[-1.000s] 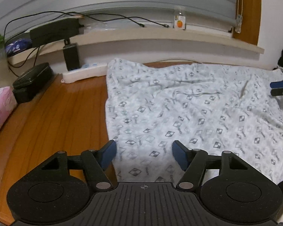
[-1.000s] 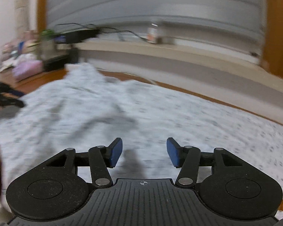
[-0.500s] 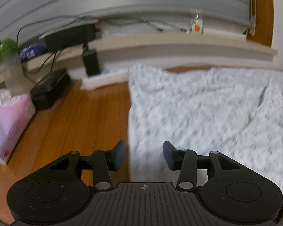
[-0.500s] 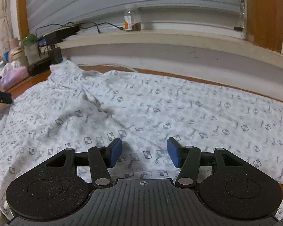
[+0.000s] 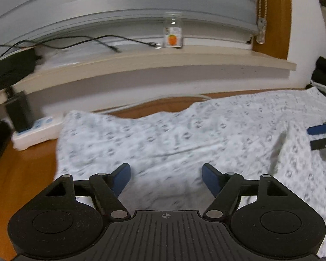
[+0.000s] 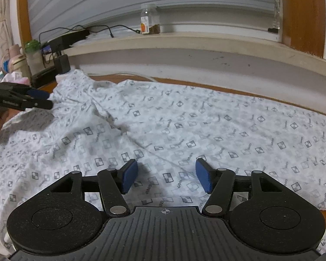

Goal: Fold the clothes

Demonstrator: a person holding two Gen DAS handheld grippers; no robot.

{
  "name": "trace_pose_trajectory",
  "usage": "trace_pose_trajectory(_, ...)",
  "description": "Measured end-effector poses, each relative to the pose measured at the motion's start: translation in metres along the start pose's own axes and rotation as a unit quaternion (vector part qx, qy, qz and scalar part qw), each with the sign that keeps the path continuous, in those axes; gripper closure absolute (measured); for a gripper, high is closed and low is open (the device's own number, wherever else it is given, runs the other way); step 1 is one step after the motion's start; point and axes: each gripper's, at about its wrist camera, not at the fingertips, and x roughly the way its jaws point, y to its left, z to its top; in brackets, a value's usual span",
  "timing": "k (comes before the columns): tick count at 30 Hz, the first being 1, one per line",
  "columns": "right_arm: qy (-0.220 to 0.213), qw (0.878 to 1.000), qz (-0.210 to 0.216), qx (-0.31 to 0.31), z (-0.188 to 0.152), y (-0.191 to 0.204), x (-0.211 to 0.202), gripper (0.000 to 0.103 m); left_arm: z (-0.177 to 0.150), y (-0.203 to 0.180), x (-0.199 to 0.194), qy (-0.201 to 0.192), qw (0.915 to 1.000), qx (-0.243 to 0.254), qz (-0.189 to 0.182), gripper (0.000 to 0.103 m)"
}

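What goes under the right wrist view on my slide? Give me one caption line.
Open right gripper hovers over a patterned white garment spread on a wooden table, left gripper at the far edge.

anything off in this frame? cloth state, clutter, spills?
No spills or damage. The patterned garment lies spread but not flat: a diagonal crease runs across it, and its far-left corner is rumpled beside the white power strip. Both grippers are open above it.

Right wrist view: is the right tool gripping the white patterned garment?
No, the right tool stands wide open above the white patterned garment, its blue pads apart with no fabric between them.
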Motion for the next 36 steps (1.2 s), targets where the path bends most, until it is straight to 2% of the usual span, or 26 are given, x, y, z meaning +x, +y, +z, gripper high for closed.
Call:
trace_pose_trajectory(2, 0.000, 1.000, 0.002, 0.004, 0.000, -0.001, 0.000, 0.043, 0.003, -0.009, 0.003, -0.002, 0.9999, 0.004, -0.009, 0.021)
trace_pose_trajectory(9, -0.006, 1.000, -0.003, 0.008, 0.001, -0.003, -0.005, 0.039, 0.013, -0.037, 0.018, 0.007, 0.9991, 0.020, -0.036, 0.021)
trace_pose_trajectory(11, -0.009, 1.000, -0.009, 0.001, 0.001, -0.001, -0.010, 0.035, 0.017, -0.046, 0.019, 0.003, 0.9986, 0.026, -0.046, 0.021)
trace_pose_trajectory(17, -0.019, 0.999, -0.017, -0.023, 0.005, 0.009, -0.018, 0.032, 0.016, -0.053, 0.032, 0.017, 0.9979, 0.044, -0.046, 0.019)
trace_pose_trajectory(20, -0.024, 0.999, 0.001, -0.038, 0.016, 0.022, -0.009, 0.032, 0.008, -0.042, 0.037, 0.037, 0.9979, 0.040, -0.037, 0.029)
trace_pose_trajectory(23, -0.033, 0.998, 0.024, -0.052, 0.030, 0.041, 0.002, 0.032, 0.004, -0.036, 0.038, 0.036, 0.9978, 0.030, -0.048, 0.038)
trace_pose_trajectory(25, -0.041, 0.996, 0.033, -0.065, 0.037, 0.054, 0.007, 0.032, 0.006, -0.045, 0.042, 0.033, 0.9975, 0.035, -0.053, 0.041)
trace_pose_trajectory(33, -0.052, 0.994, 0.044, -0.090, 0.045, 0.076, 0.009, 0.032, 0.016, -0.089, 0.062, 0.019, 0.9952, 0.060, -0.074, 0.040)
trace_pose_trajectory(36, -0.058, 0.993, 0.035, -0.092, 0.042, 0.080, 0.008, 0.033, 0.016, -0.090, 0.061, 0.021, 0.9952, 0.058, -0.076, 0.039)
